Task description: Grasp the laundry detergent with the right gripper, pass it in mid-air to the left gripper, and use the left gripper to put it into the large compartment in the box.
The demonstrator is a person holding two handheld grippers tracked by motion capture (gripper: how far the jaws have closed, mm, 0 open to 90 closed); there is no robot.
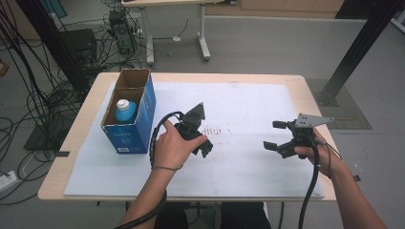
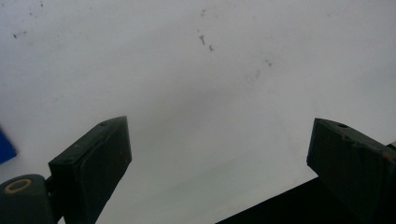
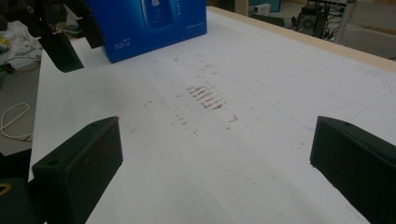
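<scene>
My counter (image 1: 305, 88) has a pale wood-look edge and is covered by a matt white paper sheet (image 1: 248, 100), smooth but scuffed with small reddish-brown marks (image 3: 205, 98). The box (image 1: 138, 125) beside my left hand looks like cardboard, raw brown and dull inside, printed glossy blue outside, and the bottle (image 1: 125, 110) in it seems to be smooth blue plastic with a white cap, though it is too small to be sure. My left gripper (image 2: 219, 154) and right gripper (image 3: 217, 154) have matt black jaws, slightly worn and speckled, and a flat grey plate (image 1: 311, 119) that looks like metal.
</scene>
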